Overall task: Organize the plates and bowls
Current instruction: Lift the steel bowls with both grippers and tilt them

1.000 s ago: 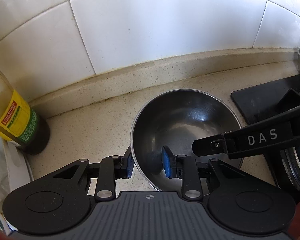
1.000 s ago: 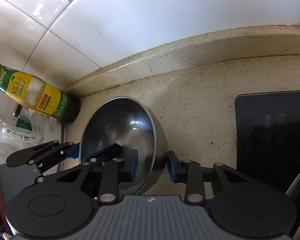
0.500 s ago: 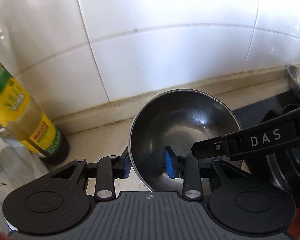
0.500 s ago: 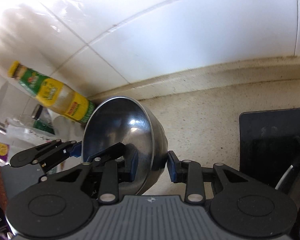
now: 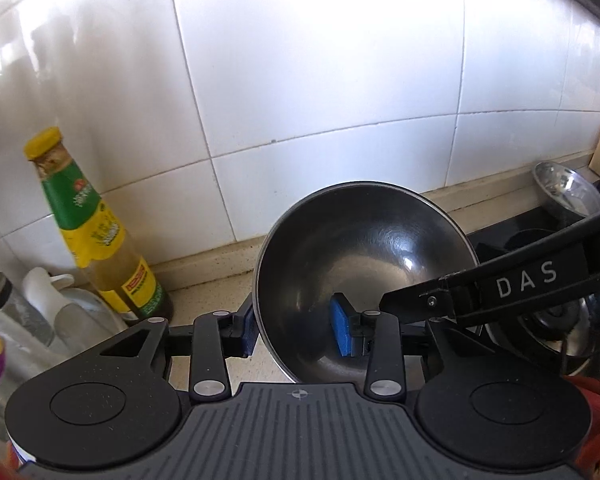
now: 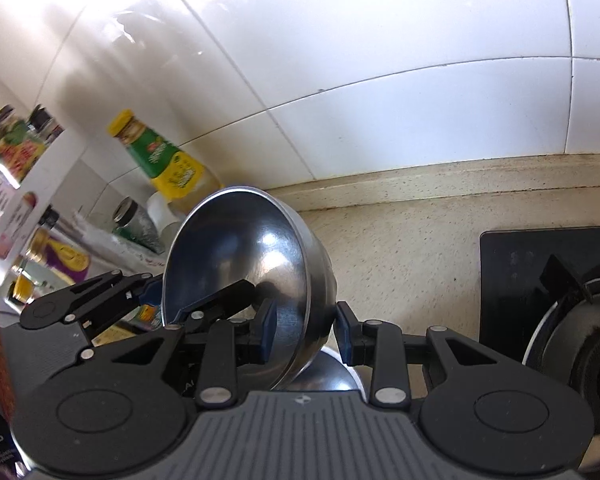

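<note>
A steel bowl [image 5: 364,256] is held up off the counter by both grippers. My left gripper [image 5: 296,332] straddles its left rim, one blue pad inside and one outside, shut on the wall. My right gripper [image 6: 306,330] straddles its right rim [image 6: 300,280] the same way. The right gripper's finger [image 5: 500,288] shows in the left wrist view, and the left gripper's finger [image 6: 100,300] in the right wrist view. A second steel bowl [image 5: 568,194] sits at the far right by the wall. Another steel piece [image 6: 332,372] shows under the lifted bowl.
A yellow-capped sauce bottle [image 5: 96,236] stands left by the tiled wall, with jars and bottles [image 6: 40,248] further left. A black gas hob with a burner [image 6: 580,320] lies to the right. The speckled counter [image 6: 400,248] runs along the wall.
Both grippers have lifted the bowl off the counter and tilted upward. More wall, the whole sauce bottle and the far bowl have come into view.
</note>
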Motion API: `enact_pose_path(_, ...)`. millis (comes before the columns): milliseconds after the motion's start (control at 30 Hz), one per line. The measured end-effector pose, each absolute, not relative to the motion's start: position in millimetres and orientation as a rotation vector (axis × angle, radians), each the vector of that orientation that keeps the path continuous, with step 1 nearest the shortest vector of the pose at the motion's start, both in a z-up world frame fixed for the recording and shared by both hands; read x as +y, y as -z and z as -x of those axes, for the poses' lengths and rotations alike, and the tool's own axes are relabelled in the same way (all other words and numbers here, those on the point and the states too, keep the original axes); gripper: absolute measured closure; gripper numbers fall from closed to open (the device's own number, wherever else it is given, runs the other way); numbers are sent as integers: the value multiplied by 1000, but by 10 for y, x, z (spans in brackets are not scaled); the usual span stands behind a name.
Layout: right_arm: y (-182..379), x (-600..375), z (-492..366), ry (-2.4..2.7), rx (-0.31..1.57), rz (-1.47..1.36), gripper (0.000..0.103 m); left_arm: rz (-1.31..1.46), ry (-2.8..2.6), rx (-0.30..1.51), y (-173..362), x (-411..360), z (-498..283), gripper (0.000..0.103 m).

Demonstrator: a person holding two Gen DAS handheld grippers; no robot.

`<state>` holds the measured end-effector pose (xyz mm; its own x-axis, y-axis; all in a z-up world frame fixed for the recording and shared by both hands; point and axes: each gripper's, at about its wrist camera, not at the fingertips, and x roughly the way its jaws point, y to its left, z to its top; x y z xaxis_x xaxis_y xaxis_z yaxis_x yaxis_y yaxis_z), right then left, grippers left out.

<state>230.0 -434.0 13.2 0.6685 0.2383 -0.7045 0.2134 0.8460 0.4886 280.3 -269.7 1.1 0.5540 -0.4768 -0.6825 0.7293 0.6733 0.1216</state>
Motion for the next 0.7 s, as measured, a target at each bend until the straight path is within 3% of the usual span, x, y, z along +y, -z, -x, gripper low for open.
enact_pose_path(700, -23, -4018, -1802, -7, 914, -577, 72, -465, 775, 676, 83, -2337, -2278, 55)
